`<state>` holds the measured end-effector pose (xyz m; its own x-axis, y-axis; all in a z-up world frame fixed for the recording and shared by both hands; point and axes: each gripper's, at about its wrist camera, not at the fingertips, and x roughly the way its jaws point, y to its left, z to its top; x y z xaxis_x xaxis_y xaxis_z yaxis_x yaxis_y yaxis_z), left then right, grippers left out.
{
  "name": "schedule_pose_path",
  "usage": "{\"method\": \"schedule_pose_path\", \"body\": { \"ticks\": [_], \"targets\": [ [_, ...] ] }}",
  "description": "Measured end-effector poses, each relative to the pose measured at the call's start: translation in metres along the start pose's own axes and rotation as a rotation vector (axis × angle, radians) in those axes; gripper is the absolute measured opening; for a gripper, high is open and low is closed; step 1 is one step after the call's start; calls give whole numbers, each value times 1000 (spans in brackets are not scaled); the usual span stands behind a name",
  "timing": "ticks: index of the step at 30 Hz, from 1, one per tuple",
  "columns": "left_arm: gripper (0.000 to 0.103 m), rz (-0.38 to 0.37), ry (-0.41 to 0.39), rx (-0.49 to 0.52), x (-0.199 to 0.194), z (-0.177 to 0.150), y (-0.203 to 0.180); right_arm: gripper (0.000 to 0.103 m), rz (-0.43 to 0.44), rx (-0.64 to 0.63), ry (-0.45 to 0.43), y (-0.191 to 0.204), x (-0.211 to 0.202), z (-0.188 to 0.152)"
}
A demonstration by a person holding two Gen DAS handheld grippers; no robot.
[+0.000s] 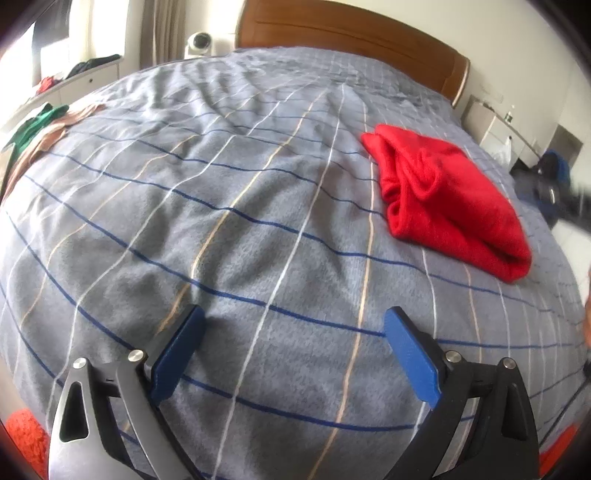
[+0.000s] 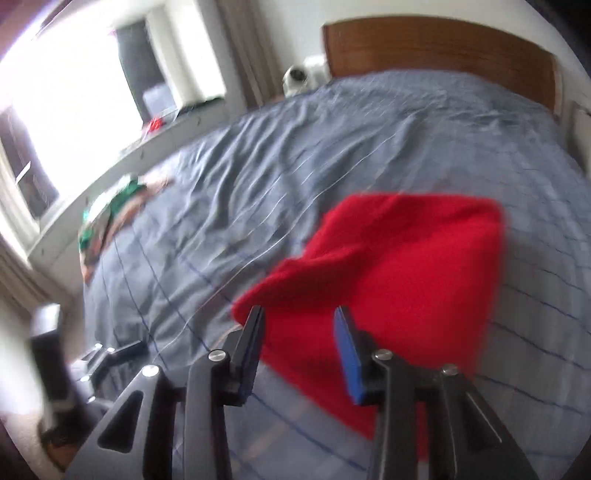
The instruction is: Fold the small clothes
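Note:
A folded red garment (image 1: pixel 447 201) lies on the right side of the grey checked bedspread (image 1: pixel 221 206). My left gripper (image 1: pixel 293 323) is open and empty, low over the bedspread, with the red garment ahead and to its right. In the right wrist view the red garment (image 2: pixel 399 266) lies just ahead of my right gripper (image 2: pixel 299 317), which is open with nothing between its fingers. This view is blurred by motion. The left gripper (image 2: pixel 110 354) shows dimly at the lower left of the right wrist view.
A pile of green and tan clothes (image 1: pixel 37 133) lies at the bed's far left edge, also in the right wrist view (image 2: pixel 110 214). A wooden headboard (image 1: pixel 354 33) stands at the far end. A white cabinet (image 1: pixel 85 79) runs along the left side. Furniture and bags (image 1: pixel 546 173) stand right of the bed.

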<state>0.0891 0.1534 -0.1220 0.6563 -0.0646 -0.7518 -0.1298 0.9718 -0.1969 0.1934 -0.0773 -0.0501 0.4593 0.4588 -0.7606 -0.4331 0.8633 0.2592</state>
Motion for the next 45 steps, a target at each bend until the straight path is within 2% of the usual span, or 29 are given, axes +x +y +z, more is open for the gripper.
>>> {"method": "schedule_pose_path", "body": {
  "ticks": [2, 5, 7, 9, 10, 11, 13, 14, 15, 17, 20, 23, 25, 27, 28, 29, 30, 31, 32, 34, 36, 39, 41, 42, 43, 45],
  "targets": [
    [98, -9, -12, -12, 0, 0, -1, 40, -53, 26, 29, -19, -1, -19],
    [98, -53, -23, -17, -9, 1, -6, 40, -40, 102, 155, -35, 31, -49],
    [98, -118, -35, -17, -22, 9, -12, 41, -40, 125, 117, -31, 30, -59],
    [99, -211, -49, -10, -30, 30, -21, 54, -1, 156, 83, -30, 17, -57],
    [100, -242, -46, -1, -29, 41, -26, 66, 32, 179, 62, -32, 9, -54],
    [102, -276, -36, 13, -26, 57, -34, 71, 43, 192, 35, -36, 0, -50],
    [102, -352, 43, 55, -3, 92, -52, 74, 30, 210, -4, -47, -13, -39],
    [102, -368, 88, 63, 13, 104, -58, 78, 26, 232, -17, -57, -17, -33],
    [102, -364, 130, 63, 30, 116, -62, 80, 22, 253, -22, -64, -18, -29],
    [102, -297, 188, 78, 66, 133, -69, 81, 13, 325, -22, -89, -20, -19],
    [101, -186, 254, 102, 106, 143, -70, 83, 44, 422, 31, -120, -2, -10],
    [101, -248, 313, 56, 123, 148, -70, 83, 93, 487, 70, -138, 29, -3],
    [102, -283, 346, 66, 131, 148, -79, 83, 133, 563, 75, -152, 55, -2],
    [101, -285, 356, 84, 136, 149, -86, 83, 156, 635, 90, -158, 78, -3],
    [95, -288, 345, 97, 136, 149, -90, 82, 142, 639, 79, -155, 85, -1],
    [81, -289, 330, 112, 135, 148, -92, 77, 113, 595, 68, -146, 86, 4],
    [41, -290, 321, 137, 134, 147, -95, 59, 66, 510, 76, -133, 88, 11],
    [31, -324, 338, 146, 136, 147, -99, 47, -32, 395, 85, -115, 87, 18],
    [28, -312, 323, 155, 133, 147, -100, 39, -97, 310, 82, -101, 86, 21],
    [24, -291, 266, 195, 114, 153, -108, 33, -196, 151, 58, -71, 76, 29],
    [24, -299, 204, 213, 94, 162, -115, 31, -229, 67, -1, -53, 57, 38],
    [24, -321, 115, 228, 62, 181, -125, 30, -237, 28, -87, -44, 28, 54],
    [31, -311, 94, 250, 55, 188, -132, 30, -227, 21, -125, -45, 11, 68],
    [46, -290, 106, 257, 59, 187, -134, 31, -217, 32, -133, -50, 5, 72],
    [66, -246, 120, 265, 65, 183, -134, 35, -198, 58, -120, -59, 4, 77],
    [75, -118, 109, 281, 70, 165, -131, 56, -195, 147, -37, -82, 14, 75]
  ]
}}
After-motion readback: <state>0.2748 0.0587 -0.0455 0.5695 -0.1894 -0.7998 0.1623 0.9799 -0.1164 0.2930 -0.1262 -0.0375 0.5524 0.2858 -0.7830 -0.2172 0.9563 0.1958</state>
